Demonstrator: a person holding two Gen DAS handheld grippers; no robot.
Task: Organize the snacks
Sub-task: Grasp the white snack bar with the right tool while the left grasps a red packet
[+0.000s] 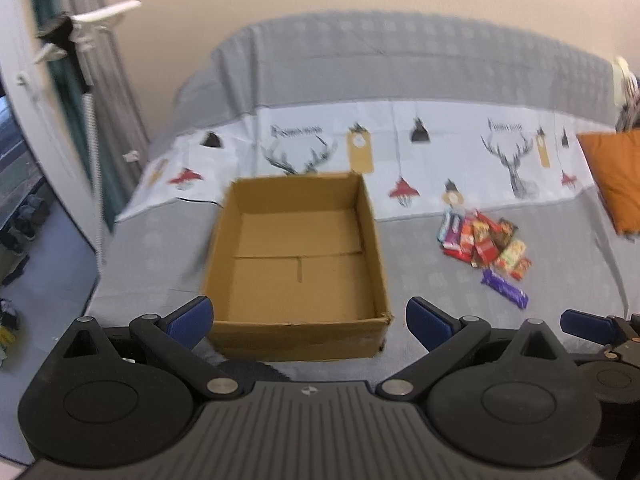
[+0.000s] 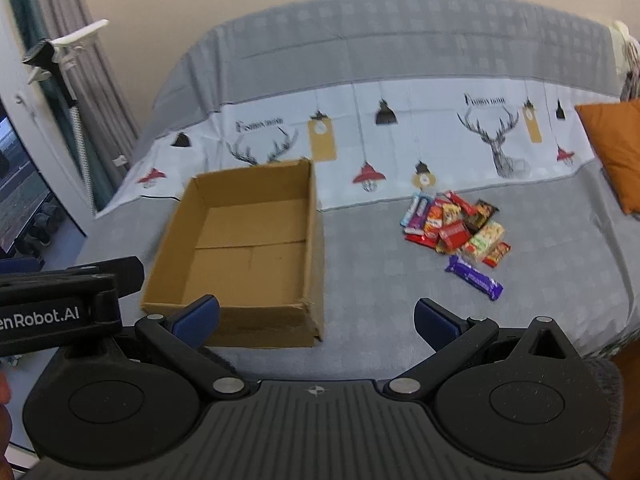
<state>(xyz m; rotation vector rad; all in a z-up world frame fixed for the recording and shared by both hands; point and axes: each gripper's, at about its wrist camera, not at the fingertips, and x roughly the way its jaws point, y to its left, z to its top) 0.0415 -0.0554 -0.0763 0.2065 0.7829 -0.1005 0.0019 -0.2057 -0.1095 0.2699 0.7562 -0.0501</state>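
Observation:
An open, empty cardboard box (image 1: 298, 276) sits on the grey bed cover; it also shows in the right wrist view (image 2: 244, 264). A pile of wrapped snack bars (image 1: 486, 242) lies to its right, with a purple bar (image 1: 505, 289) nearest me. The pile (image 2: 456, 228) and the purple bar (image 2: 474, 278) show in the right wrist view too. My left gripper (image 1: 310, 320) is open and empty, in front of the box's near wall. My right gripper (image 2: 316, 320) is open and empty, short of the box's near right corner, well back from the snacks.
An orange cushion (image 1: 616, 176) lies at the bed's right side. The bed (image 2: 380, 328) has a grey and white cover with deer prints. A white stand with a clamp (image 1: 86, 28) and curtains are at the left, by a window. The left gripper's body (image 2: 60, 304) shows at left.

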